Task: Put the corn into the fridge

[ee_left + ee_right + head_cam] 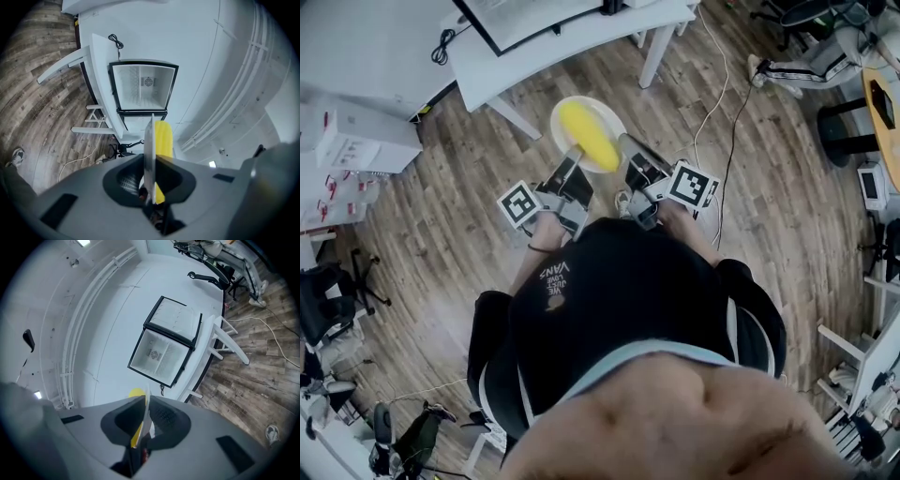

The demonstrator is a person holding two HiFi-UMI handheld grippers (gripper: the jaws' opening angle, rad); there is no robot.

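Closest to the head camera, a black shirt (628, 300) is filling the lower frame. Just past it, 2 sets of tongs are reaching out to a white plate (607, 120) over the wooden floor (450, 234). The corn (588, 139), 1 yellow cob, is lying across the plate. The left tongs (575, 152) are pinching the plate's near rim on its left side, and the right tongs (625, 142) are pinching the near rim on its right side. Beyond the plate, a white counter (581, 42) is standing.

Looking along the left tongs (149, 185), the jaws are squeezing narrow on the plate (149, 140), which is showing edge-on between them. The corn (164, 138) is sitting just right of that edge. Past the plate, the fridge (143, 89) is standing on the counter (101, 65) with its white inside showing.

Looking along the right tongs (144, 427), the jaws are likewise clamping narrow on the plate (147, 411). The corn (137, 393) is peeking out just left of the plate's rim. Beyond the plate, the fridge (159, 355) is facing the camera with its door swung open.
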